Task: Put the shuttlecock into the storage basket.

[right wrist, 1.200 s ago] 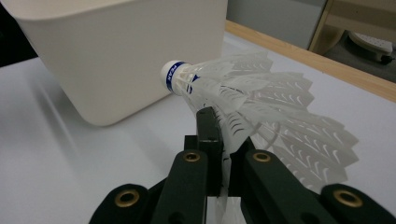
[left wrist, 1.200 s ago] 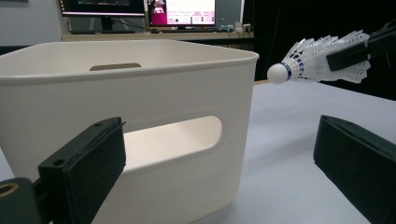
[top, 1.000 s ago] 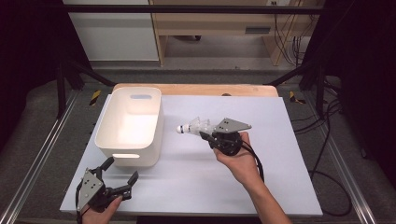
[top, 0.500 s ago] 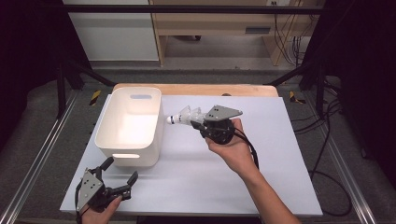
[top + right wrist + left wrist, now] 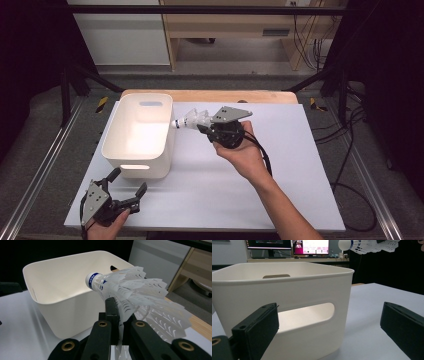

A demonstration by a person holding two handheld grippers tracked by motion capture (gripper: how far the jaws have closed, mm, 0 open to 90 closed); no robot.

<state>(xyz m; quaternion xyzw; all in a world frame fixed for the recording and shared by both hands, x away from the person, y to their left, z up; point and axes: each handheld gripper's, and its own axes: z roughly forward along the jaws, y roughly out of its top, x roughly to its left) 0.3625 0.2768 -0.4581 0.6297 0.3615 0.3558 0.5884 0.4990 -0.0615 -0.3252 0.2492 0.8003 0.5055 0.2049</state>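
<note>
The right tongs (image 5: 202, 121) are clamped on the feather skirt of a shuttlecock (image 5: 189, 120), held above the white bin's (image 5: 119, 154) right rim. Such a thin grip may slip, dropping it outside. The left tongs (image 5: 127, 182) stand apart near the tabletop's (image 5: 300, 165) front-left corner.

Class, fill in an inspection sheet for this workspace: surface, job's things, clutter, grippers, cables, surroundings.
Surface: white table top, wooden strip along its far edge.
Job's things: white shuttlecock held by its skirt, cork pointing at the white bin; the bin's floor looks bare.
Clutter: nothing seen.
Grippers: right gripper shut on the shuttlecock, beside the bin's rim; left gripper open, low at the near edge, facing the bin.
Cables: black cable trailing along the right forearm; more on the floor, right.
Surroundings: monitors behind; wooden furniture; dark sides.
</note>
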